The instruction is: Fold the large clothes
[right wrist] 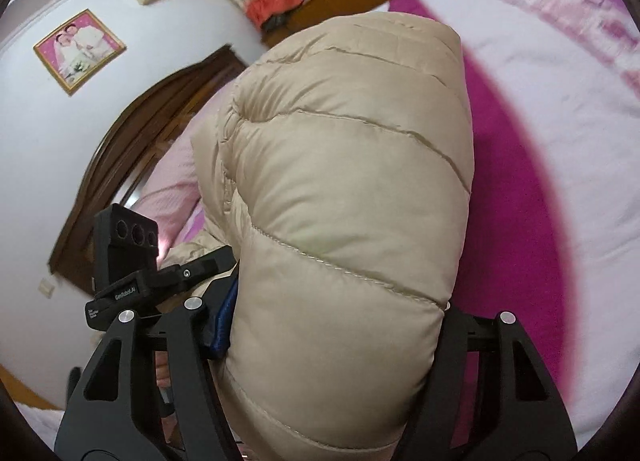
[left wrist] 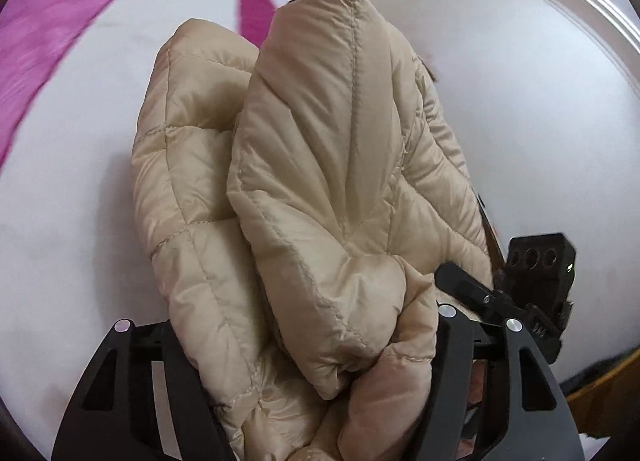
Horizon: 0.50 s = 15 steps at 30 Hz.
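Quilted beige jacket point(left wrist: 320, 165) is clamped between the 2 fingers of the left gripper point(left wrist: 308, 373), its bulk bunched in the jaws and its long axis running forward, away from the fingers. The right gripper point(right wrist: 332, 361) is likewise closed on a thick padded fold point(right wrist: 344, 181). Both grippers lie side by side at 1 end; the free length hangs toward the white-and-pink bed point(right wrist: 560, 165) ahead.
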### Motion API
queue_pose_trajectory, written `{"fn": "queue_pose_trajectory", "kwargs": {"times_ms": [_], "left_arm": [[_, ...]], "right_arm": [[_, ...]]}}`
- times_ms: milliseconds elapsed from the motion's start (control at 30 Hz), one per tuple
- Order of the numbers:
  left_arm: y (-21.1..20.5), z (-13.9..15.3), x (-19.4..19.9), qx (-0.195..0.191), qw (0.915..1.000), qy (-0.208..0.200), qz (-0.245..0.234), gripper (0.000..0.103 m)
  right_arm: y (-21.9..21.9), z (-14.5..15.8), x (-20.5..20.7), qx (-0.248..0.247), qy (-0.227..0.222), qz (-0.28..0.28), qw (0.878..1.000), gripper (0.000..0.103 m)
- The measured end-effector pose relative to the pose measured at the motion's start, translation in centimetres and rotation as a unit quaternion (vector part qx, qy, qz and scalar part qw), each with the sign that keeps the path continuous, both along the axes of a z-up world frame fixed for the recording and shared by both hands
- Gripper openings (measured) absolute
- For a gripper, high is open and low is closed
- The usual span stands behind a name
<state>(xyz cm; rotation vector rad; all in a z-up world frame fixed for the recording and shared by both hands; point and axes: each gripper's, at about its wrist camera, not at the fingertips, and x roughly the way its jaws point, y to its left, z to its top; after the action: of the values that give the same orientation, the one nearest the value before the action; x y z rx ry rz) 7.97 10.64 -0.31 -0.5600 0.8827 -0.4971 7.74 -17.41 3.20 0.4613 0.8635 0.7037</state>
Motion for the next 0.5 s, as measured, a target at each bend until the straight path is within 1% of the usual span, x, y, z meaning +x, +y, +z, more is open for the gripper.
{"fn": "queue_pose_trajectory", "kwargs": {"times_ms": [67,100,133,200,233,300,400,433,500], "left_arm": [[-2.2,-0.3,1.2,0.016,0.9998,-0.001,-0.015,0.064],[-3.9,-0.8,2.0,0.028,0.9993,0.006,-0.025,0.064],[-4.8,-1.3,2.5,0.040,0.9987,0.012,-0.030,0.064],[-6.6,-2.3,2.9,0.061,0.9973,0.020,-0.035,0.064],[-7.0,-2.7,2.9,0.069,0.9968,0.021,-0.033,0.064],[-7.5,-3.4,2.9,0.084,0.9955,0.027,-0.034,0.066],[-7.6,-3.9,2.3,0.107,0.9931,0.032,-0.037,0.070],[-7.6,-3.8,2.1,0.109,0.9928,0.034,-0.037,0.070],[-7.3,-3.7,2.0,0.115,0.9922,0.039,-0.030,0.070]], "right_arm": [[-2.1,0.1,0.6,-0.021,0.000,-0.020,1.000,0.064],[-2.7,-0.2,0.8,-0.032,0.004,-0.028,0.999,0.064],[-3.6,-0.7,0.8,-0.045,0.011,-0.036,0.998,0.064],[-4.1,-2.0,1.4,-0.058,0.033,-0.043,0.997,0.067],[-4.9,-3.4,1.7,-0.048,0.057,-0.047,0.996,0.068],[-5.7,-4.8,1.7,-0.038,0.080,-0.051,0.995,0.073],[-6.1,-5.1,0.9,-0.036,0.094,-0.052,0.994,0.075],[-6.4,-5.0,0.3,-0.038,0.095,-0.054,0.993,0.075],[-7.9,-4.7,-0.5,-0.037,0.097,-0.067,0.992,0.078]]}}
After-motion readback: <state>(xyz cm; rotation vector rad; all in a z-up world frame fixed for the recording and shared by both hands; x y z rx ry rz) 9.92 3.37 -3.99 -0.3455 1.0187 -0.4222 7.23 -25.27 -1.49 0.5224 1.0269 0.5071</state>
